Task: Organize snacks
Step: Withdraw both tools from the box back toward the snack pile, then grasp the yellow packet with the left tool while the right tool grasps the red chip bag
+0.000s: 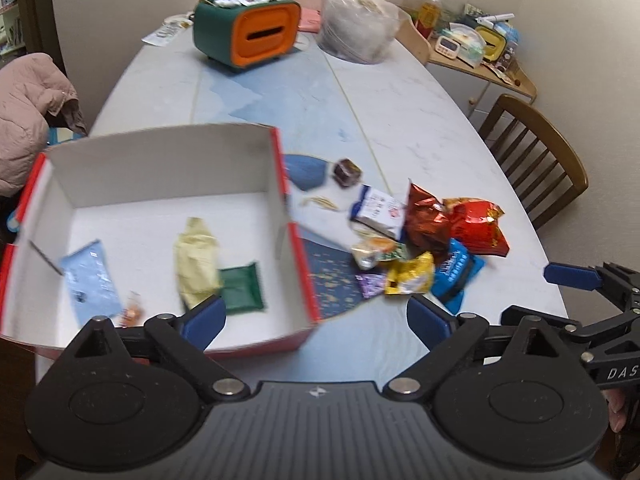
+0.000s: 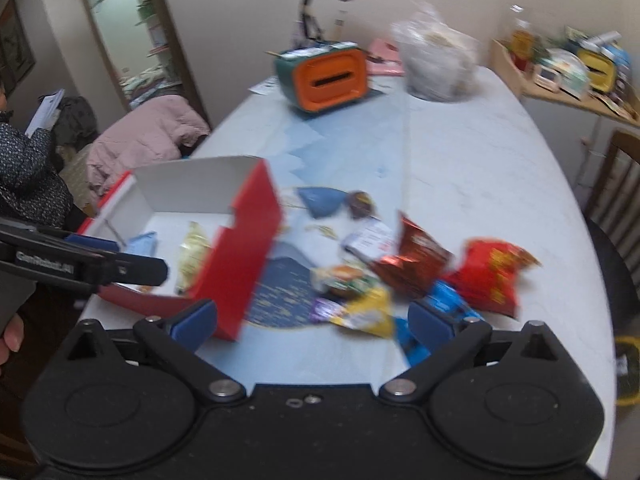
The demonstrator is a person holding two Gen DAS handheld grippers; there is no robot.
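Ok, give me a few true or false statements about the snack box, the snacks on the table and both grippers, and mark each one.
1. The red box already holds a green packet. True.
2. The left gripper is clamped on a snack. False: its jaws are open with nothing between them.
3. The snack pile lies outside the box, on the table. True.
4. The right gripper holds the yellow packet. False: it is open and empty.
5. The box is closed with a lid. False: it is open on top.

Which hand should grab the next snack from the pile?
Probably the right gripper: it is open and empty with the snack pile straight ahead, while the left gripper faces the box corner.
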